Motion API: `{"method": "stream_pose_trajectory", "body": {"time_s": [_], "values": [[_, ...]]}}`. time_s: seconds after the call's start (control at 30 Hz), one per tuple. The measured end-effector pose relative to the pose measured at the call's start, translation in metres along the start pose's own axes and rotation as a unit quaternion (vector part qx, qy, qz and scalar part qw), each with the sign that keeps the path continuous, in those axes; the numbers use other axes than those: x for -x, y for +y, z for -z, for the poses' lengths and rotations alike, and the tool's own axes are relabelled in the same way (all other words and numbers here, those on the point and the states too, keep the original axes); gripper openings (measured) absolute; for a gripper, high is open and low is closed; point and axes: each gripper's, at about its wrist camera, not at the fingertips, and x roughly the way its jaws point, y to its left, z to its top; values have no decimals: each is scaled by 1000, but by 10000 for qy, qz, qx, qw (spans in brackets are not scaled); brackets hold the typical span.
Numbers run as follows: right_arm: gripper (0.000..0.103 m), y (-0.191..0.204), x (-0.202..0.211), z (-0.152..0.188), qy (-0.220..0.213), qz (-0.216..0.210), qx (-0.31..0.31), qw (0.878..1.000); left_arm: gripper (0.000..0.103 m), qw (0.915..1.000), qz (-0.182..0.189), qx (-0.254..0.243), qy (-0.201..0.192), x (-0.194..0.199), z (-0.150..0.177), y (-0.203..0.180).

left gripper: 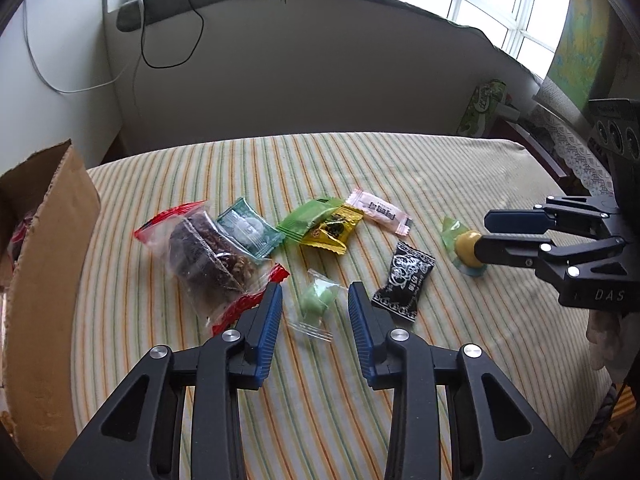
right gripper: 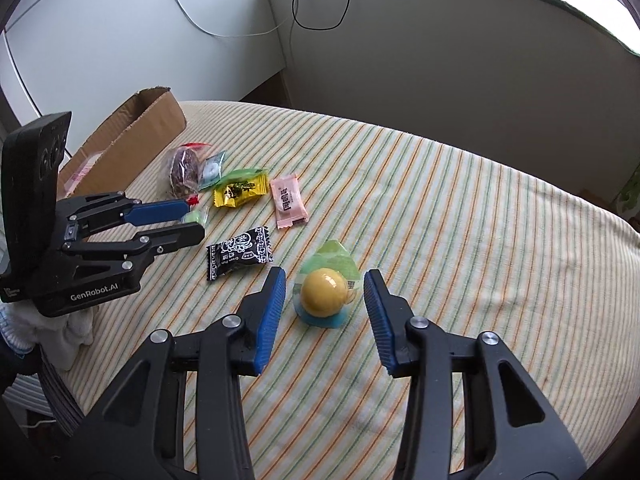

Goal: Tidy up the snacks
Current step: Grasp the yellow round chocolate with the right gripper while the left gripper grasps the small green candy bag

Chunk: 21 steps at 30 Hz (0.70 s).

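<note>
We have left gripper [left gripper: 314, 312] jaws spread around clear-wrapped pale green candy [left gripper: 316, 303], right gripper [right gripper: 325, 294] jaws spread around plastic-wrapped yellow ball snack [right gripper: 325, 294], neither pinching.

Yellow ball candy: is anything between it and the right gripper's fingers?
Nothing visible. The yellow ball candy lies alone on the striped cloth, between the right gripper fingers, with a gap on each side. The nearest snack, the black packet, lies clear to its left.

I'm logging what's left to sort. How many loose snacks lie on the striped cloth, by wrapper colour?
Green: 4
Red-edged clear: 1
Yellow: 1
Pink: 1
Black: 1
Total: 8
</note>
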Motion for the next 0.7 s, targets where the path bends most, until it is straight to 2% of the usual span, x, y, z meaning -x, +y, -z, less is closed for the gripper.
{"method": "stream_pose_trajectory", "body": {"time_s": [0.23,0.43,0.53,0.7], "values": [[43,3,-12,2,116,74,111,9998,33,9999,-37,-167,0,-4,-1,-3],[42,0,-18,2,160,82,96,9998,24,9999,-38,-162,-4,-5,0,-3],[36,0,-19,1,166,152,119,9997,21,9998,-24,-177,-1,-4,1,-4],[35,-1,-20,0,170,137,150,9996,21,9999,15,-156,4,-4,1,-4]]}}
